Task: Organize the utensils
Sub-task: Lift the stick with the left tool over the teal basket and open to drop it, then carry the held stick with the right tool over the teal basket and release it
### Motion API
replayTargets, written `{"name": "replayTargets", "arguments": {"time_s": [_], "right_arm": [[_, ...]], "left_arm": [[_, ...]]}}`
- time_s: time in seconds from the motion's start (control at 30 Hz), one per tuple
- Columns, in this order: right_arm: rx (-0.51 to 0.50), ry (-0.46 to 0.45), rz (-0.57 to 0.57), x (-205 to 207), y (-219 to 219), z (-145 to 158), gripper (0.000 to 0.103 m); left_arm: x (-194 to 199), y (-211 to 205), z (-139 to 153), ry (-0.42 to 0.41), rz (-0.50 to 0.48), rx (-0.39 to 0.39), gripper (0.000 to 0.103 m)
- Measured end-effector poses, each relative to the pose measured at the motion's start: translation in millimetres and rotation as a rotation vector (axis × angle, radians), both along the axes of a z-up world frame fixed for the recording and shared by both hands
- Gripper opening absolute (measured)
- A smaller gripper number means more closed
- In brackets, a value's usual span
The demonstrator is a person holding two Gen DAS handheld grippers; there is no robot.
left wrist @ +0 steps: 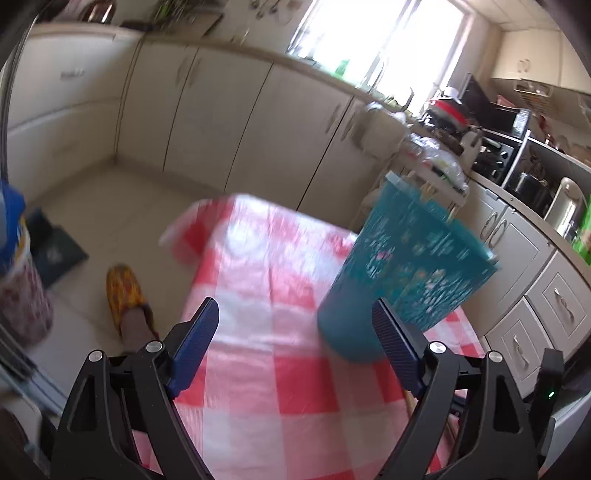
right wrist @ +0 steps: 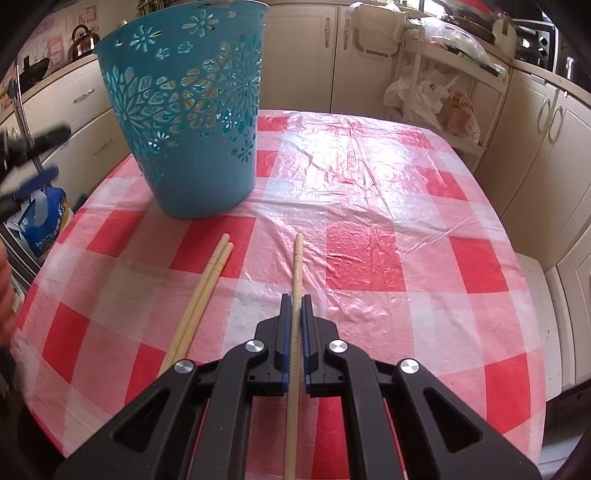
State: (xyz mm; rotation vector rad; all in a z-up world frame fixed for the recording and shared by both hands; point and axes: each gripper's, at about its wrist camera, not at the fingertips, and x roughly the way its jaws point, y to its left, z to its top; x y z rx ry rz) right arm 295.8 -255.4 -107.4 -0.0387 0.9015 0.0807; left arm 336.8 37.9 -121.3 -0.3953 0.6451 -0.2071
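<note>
Three chopsticks: right gripper clamps one chopstick, two chopsticks lower left; one basket; left gripper wide open, empty.

blurred teal basket, chopstick cut off below (bottom edge)

cream cabinets | bright window | tiled floor | checked tablecloth
</note>
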Motion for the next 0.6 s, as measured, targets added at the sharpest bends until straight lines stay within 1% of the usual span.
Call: {"name": "replayTargets", "arguments": {"time_s": [0.03,0.07,0.1,0.13,0.17,0.2,0.3,0.4,0.47,0.53,0.6], "right_arm": [[0.046,0.008,-0.017,-1,-5,0,0.006],[0.114,0.015,-0.039,-3,-13,1,0.006],[0.184,0.009,-0.058,-6,-20,4,0.006],[0.24,-0.009,-0.066,-10,-27,8,0.006],[0.305,-0.042,-0.069,-15,-32,16,0.006],[0.346,-0.07,-0.07,-18,-35,25,0.006],[0.458,-0.202,-0.057,-25,-39,67,0.006],[0.518,-0.305,-0.033,-15,-34,109,0.006],[0.551,-0.379,-0.014,1,-25,140,0.006],[0.557,-0.429,0.003,21,-13,163,0.006],[0.543,-0.478,0.016,43,0,183,0.006]], "left_arm": [[0,2,-8,0.017,0.006,-0.008,0.081],[0,4,-16,0.037,0.008,-0.019,0.081],[1,9,-24,0.071,0.013,-0.056,0.081],[-1,12,-28,0.069,0.022,-0.071,0.081],[-2,15,-29,0.057,0.027,-0.085,0.081],[-2,16,-30,0.059,0.023,-0.093,0.081],[0,14,-33,0.075,0.012,-0.095,0.081],[4,10,-33,0.09,0.0,-0.091,0.081],[5,9,-32,0.093,-0.005,-0.09,0.082],[6,8,-32,0.095,-0.006,-0.09,0.082],[8,7,-30,0.097,-0.009,-0.098,0.082]]}}
